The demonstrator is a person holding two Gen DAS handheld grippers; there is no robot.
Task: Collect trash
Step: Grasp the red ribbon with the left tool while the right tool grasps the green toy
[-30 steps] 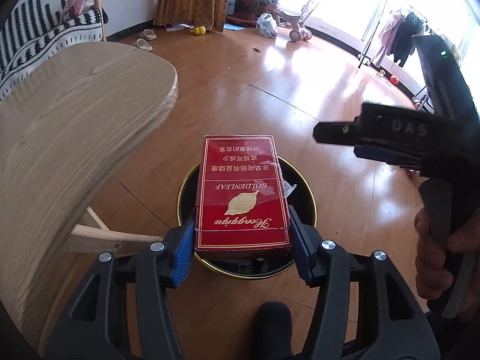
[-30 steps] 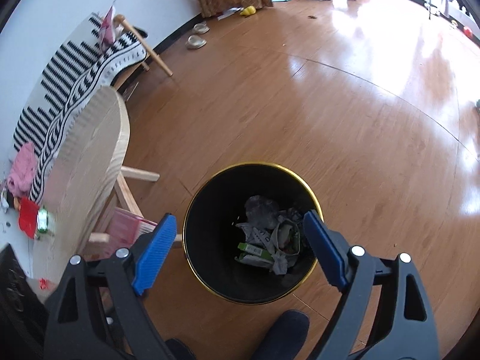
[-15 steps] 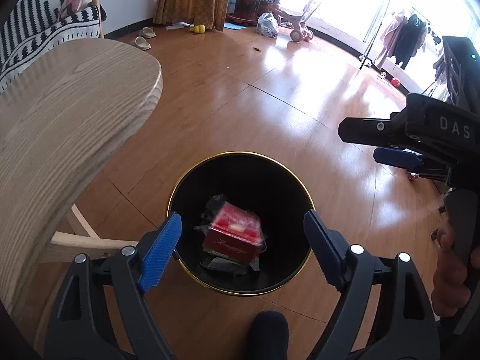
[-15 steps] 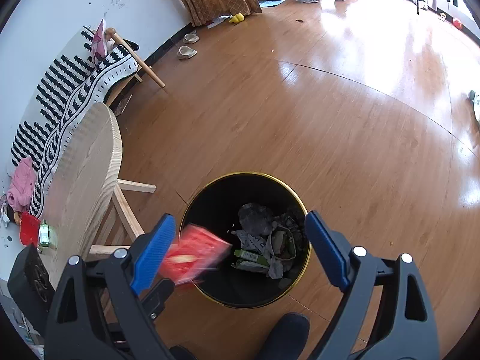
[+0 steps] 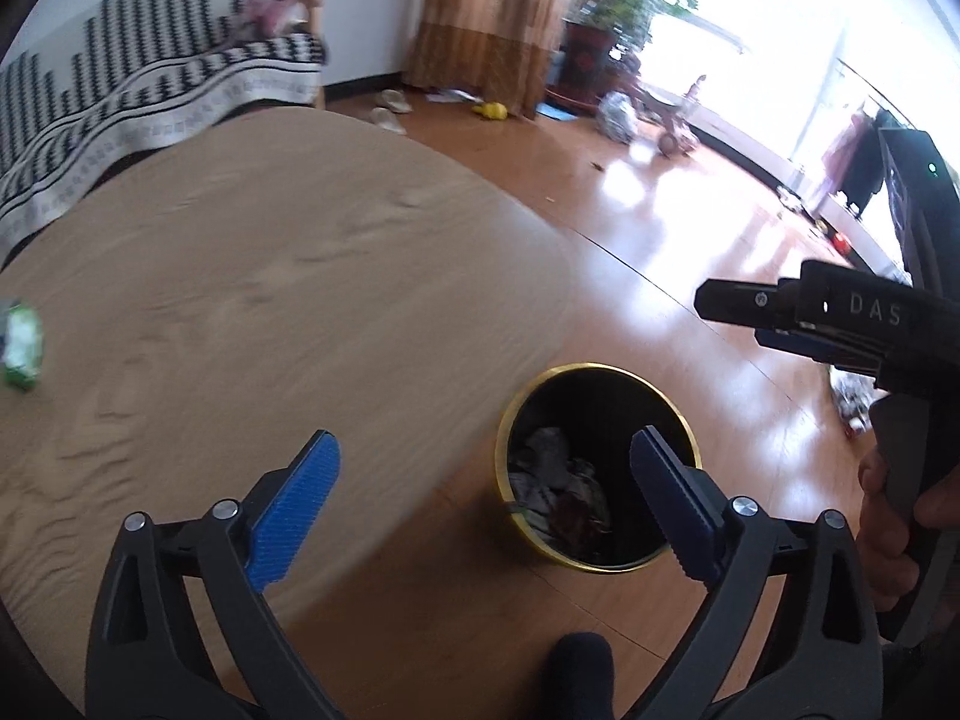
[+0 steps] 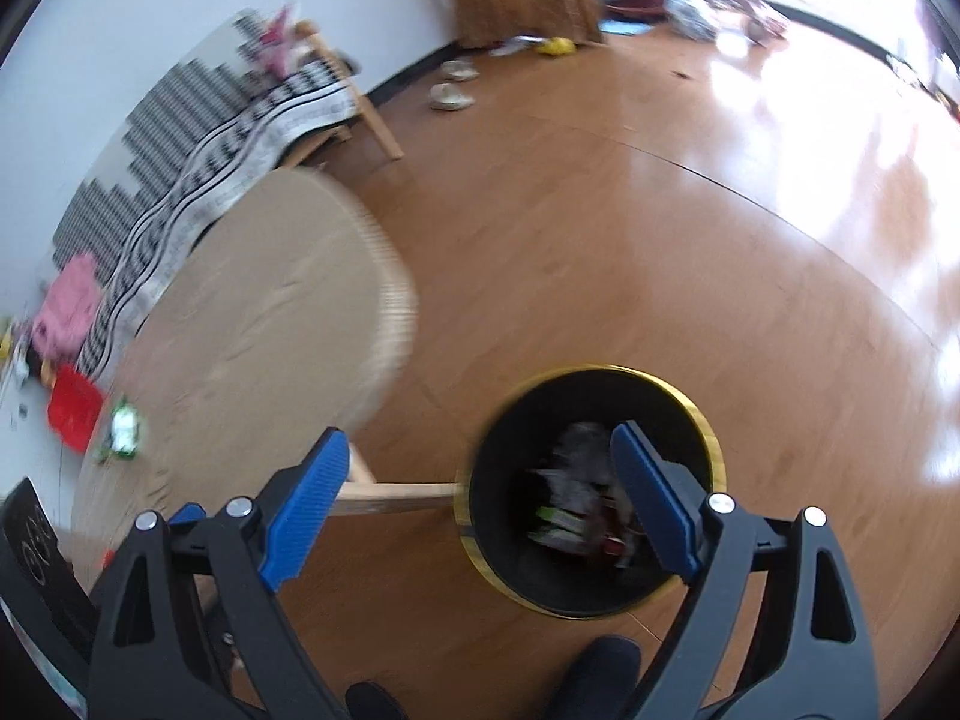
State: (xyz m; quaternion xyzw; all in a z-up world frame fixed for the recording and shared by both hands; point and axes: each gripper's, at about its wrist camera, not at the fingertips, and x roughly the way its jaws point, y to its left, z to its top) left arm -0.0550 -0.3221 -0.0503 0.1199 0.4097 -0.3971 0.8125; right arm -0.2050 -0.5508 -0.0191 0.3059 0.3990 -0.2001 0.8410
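Observation:
A black bin with a gold rim (image 5: 600, 367) stands on the wood floor beside a round wooden table (image 5: 270, 276). Crumpled paper trash (image 5: 552, 480) lies inside it. In the right wrist view the bin (image 6: 708, 420) also holds a green pack and a blurred bit of red (image 6: 609, 545). My left gripper (image 5: 485, 438) hovers over the table's edge and the bin, its jaws opening with nothing between them. My right gripper (image 6: 478, 432) hangs open and empty above the bin's left side. A green wrapper (image 5: 21, 348) lies on the table, seen too as the green wrapper (image 6: 123, 429).
A hand (image 5: 894, 510) holds the right tool at the right of the left wrist view. A black-and-white striped sofa (image 5: 150, 90) stands behind the table. A red item (image 6: 72, 408) and a pink cloth (image 6: 66, 306) lie at the far left. Slippers (image 6: 450, 96) sit by the curtain.
The left gripper let go of the red pack, which dropped into the bin, and its jaws widened. Both grippers rose and swung left, bringing more of the tabletop into view.

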